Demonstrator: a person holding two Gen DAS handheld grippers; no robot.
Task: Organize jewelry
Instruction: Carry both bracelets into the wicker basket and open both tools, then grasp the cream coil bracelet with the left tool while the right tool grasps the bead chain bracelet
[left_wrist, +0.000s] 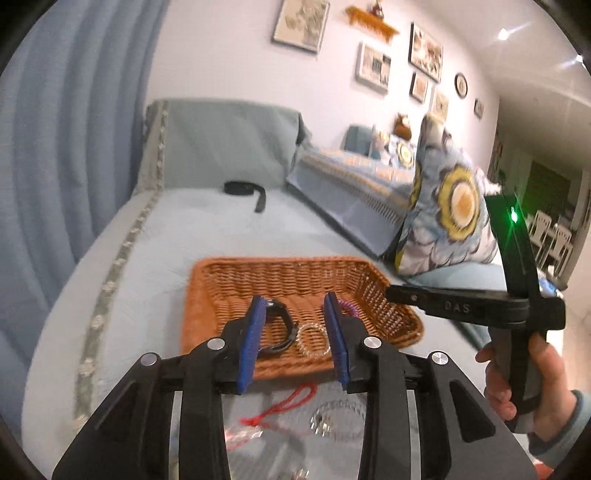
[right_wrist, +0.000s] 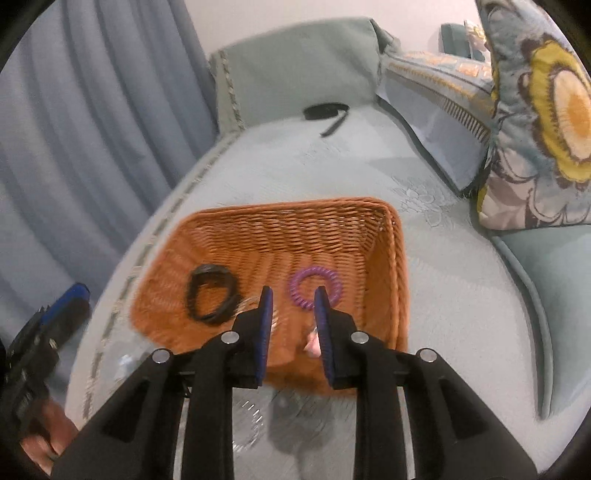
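Your jaws are spread on both grippers, holding nothing. The left gripper (left_wrist: 295, 332) and right gripper (right_wrist: 293, 317) hover over the near edge of an orange wicker basket (right_wrist: 391, 266) on the pale blue sofa seat (right_wrist: 443, 288). Inside lie a black watch (right_wrist: 212, 295), a purple spiral bracelet (right_wrist: 314, 286) and a clear beaded bracelet (left_wrist: 310, 339). A red cord (left_wrist: 291, 402) lies outside, near you.

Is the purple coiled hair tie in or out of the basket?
In. The purple coiled hair tie lies flat on the floor of the orange wicker basket, right of the black watch.
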